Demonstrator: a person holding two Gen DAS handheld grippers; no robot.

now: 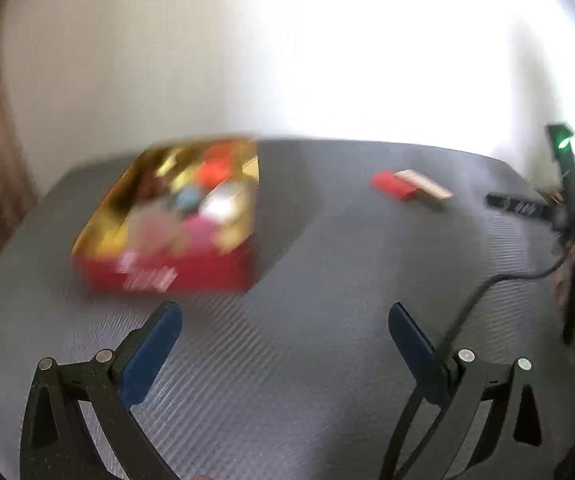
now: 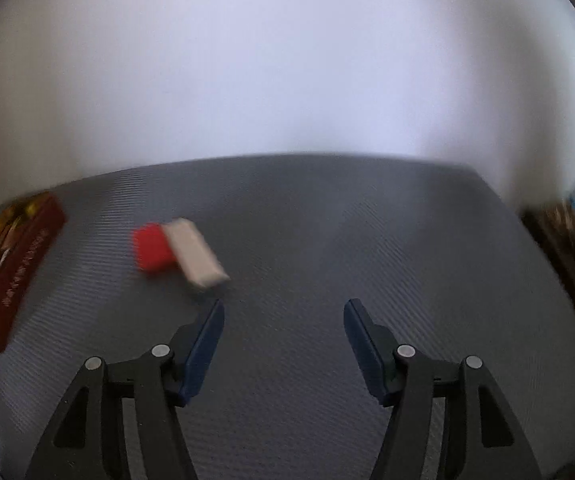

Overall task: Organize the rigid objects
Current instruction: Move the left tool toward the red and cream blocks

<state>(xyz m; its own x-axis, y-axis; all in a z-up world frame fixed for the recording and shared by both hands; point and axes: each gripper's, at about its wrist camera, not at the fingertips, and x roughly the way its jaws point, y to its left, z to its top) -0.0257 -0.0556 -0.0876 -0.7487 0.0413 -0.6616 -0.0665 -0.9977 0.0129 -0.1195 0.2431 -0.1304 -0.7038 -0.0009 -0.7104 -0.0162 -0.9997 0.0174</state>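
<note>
Your left gripper (image 1: 285, 316) and right gripper (image 2: 283, 312) both hang wide open over the grey table (image 2: 327, 240), gripping nothing. Just beyond your right gripper, to its left, a red block (image 2: 152, 249) touches a pale block (image 2: 196, 251). The red box (image 1: 167, 216), blurred, lies far left.

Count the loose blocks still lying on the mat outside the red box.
2: a red block and a pale block touching it, side by side right of the red box. Blur may hide others.
</note>
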